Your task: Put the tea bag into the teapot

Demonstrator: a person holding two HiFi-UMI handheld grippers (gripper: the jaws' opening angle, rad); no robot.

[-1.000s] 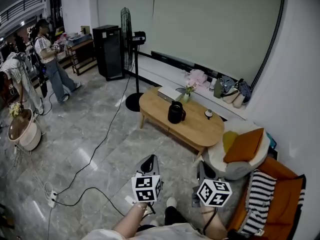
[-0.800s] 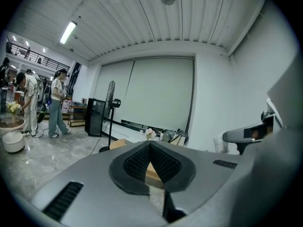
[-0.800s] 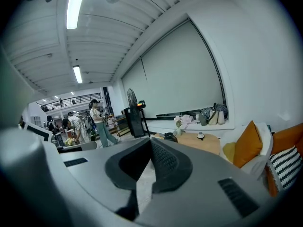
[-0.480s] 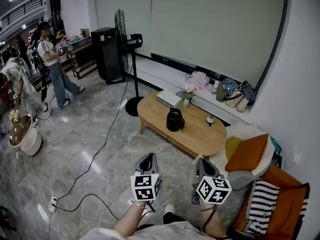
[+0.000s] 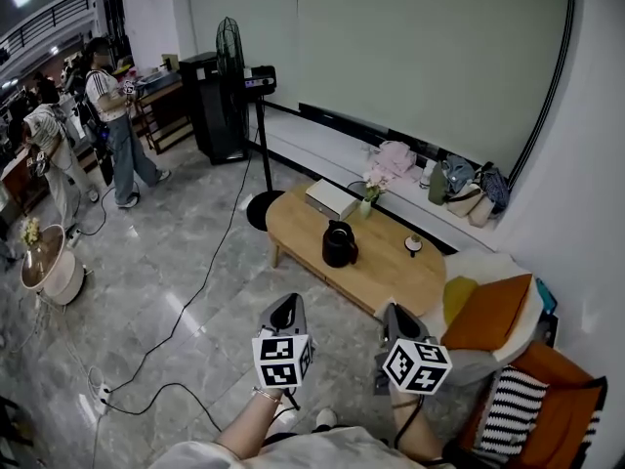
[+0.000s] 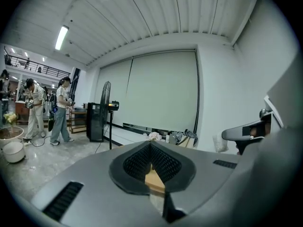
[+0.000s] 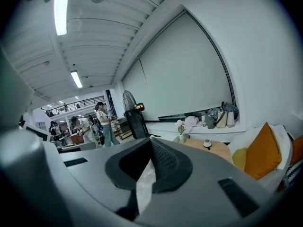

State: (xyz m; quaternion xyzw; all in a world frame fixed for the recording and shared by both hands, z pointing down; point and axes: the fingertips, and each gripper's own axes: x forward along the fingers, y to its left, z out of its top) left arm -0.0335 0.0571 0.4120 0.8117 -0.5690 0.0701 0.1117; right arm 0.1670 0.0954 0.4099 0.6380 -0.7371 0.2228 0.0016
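Note:
A black teapot [image 5: 339,245] stands near the middle of the oval wooden coffee table [image 5: 391,272], some way ahead of me. A small white-and-dark object [image 5: 414,243] lies to its right on the table; I cannot make out a tea bag. My left gripper [image 5: 288,307] and right gripper [image 5: 394,314] are held side by side low in the head view, well short of the table, over the floor. In both gripper views the jaws meet at their tips with nothing between them. The right gripper view shows the table [image 7: 218,149] and the small object [image 7: 207,144] far ahead.
A vase of flowers [image 5: 368,196] and a grey box [image 5: 332,199] sit at the table's far edge. A standing fan [image 5: 230,62] and floor cables [image 5: 186,301] lie left of the table. An armchair with an orange cushion [image 5: 488,311] stands right. Two people [image 5: 115,115] stand far left.
The table and teapot have shifted slightly left and lower as the view moved. The people at the left have walked. Both grippers keep their place, shut.

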